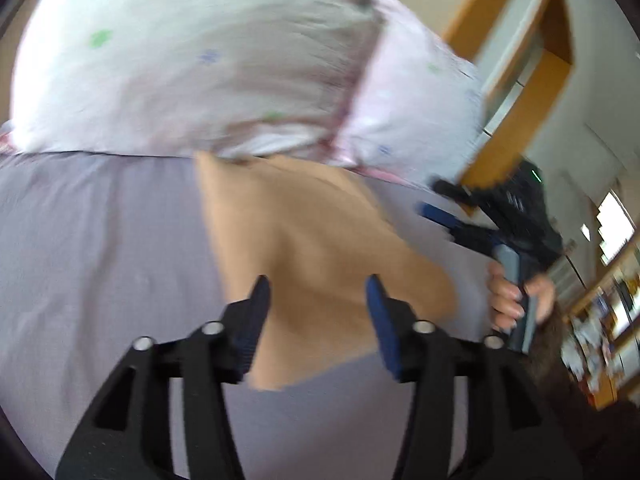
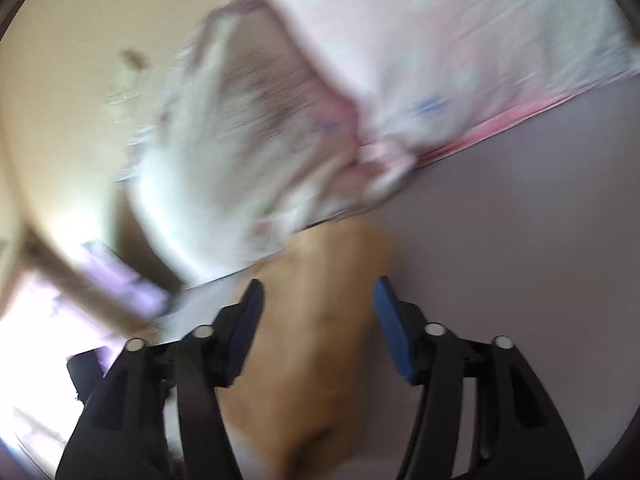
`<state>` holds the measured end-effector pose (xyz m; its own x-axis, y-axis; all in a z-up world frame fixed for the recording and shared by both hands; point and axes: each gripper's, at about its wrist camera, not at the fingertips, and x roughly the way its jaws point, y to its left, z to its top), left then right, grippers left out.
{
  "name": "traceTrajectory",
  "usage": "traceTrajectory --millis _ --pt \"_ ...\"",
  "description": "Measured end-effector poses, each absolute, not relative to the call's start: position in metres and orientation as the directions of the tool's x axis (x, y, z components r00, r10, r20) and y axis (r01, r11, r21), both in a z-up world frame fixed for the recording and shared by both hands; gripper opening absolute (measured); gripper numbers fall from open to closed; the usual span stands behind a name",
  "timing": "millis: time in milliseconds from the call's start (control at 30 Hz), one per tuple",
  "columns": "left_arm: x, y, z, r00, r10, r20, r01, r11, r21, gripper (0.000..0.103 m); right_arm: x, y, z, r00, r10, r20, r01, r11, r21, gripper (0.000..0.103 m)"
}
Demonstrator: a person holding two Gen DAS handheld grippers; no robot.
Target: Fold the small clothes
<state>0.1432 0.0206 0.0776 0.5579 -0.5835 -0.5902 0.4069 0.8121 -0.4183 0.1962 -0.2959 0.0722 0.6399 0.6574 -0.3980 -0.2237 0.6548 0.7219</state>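
Garment: tan cloth [image 1: 320, 248] lies on the lavender bedsheet [image 1: 100, 240], its far edge just under the floral pillow [image 1: 192, 64]; both views are blurred.
Your left gripper [image 1: 318, 312]: jaws wide apart, nothing between the pads, hovering above the cloth's near part.
Your right gripper [image 2: 318, 316]: jaws wide, cloth [image 2: 320, 320] visible in the gap; contact cannot be told through the blur.
Your right hand [image 1: 520, 292]: wrapped around the right gripper's handle, just off the cloth's right edge.
Background: wooden door frame [image 1: 516, 128] beyond the pillow.

Both wrist views close above bed, sharing tan garment [image 1: 312, 256]
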Motion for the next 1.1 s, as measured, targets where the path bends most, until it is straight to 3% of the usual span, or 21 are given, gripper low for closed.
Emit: traceTrajectory --millis 67,167,267,300,333,367,400,467,567,833,1100 --pt "0.142 0.005 0.071 0.511 -0.599 -0.616 0.440 0.798 -0.411 0.058 0.212 -0.271 0.065 0.567 0.682 -0.461 -0.221 0.665 0.713 0.073" --pt "0.149 -0.013 0.049 0.467 -0.535 -0.704 0.416 0.836 -0.358 0.062 0.236 -0.261 0.048 0.561 0.606 -0.564 -0.126 0.736 0.666 0.073" --pt "0.145 -0.012 0.047 0.460 -0.512 -0.725 0.408 0.847 -0.340 0.066 0.228 -0.275 0.051 0.582 0.574 -0.575 -0.078 0.744 0.664 0.073" --pt "0.137 -0.006 0.053 0.470 -0.524 -0.711 0.415 0.842 -0.346 0.071 0.212 -0.275 0.061 0.608 0.552 -0.571 -0.103 0.768 0.632 0.080" --pt "0.129 -0.001 0.058 0.487 -0.515 -0.706 0.411 0.848 -0.335 0.084 0.199 -0.273 0.070 0.631 0.524 -0.572 -0.119 0.794 0.596 0.092" --pt "0.121 0.003 0.063 0.518 -0.478 -0.709 0.390 0.870 -0.302 0.098 0.185 -0.272 0.078 0.656 0.491 -0.573 -0.131 0.822 0.555 0.098" --pt "0.114 0.006 0.065 0.545 -0.435 -0.717 0.365 0.893 -0.264 0.101 0.162 -0.270 0.086 0.692 0.435 -0.576 -0.134 0.862 0.490 0.102" --pt "0.098 0.011 0.068 0.595 -0.280 -0.754 0.275 0.952 -0.136 0.101 0.129 -0.261 0.090 0.722 0.347 -0.599 -0.124 0.916 0.382 0.102" --pt "0.085 0.010 0.058 0.566 -0.167 -0.807 0.213 0.976 -0.053 0.101 0.102 -0.242 0.078 0.717 0.195 -0.669 -0.077 0.976 0.202 0.102" --pt "0.092 0.006 0.027 0.524 -0.093 -0.847 0.154 0.988 -0.013 0.101 0.085 -0.206 0.025 0.644 0.110 -0.757 -0.049 0.993 0.104 0.102" --pt "0.095 -0.003 0.015 0.502 -0.069 -0.862 0.166 0.986 0.018 0.101 0.079 -0.190 0.015 0.631 0.063 -0.773 -0.043 0.998 0.046 0.102"
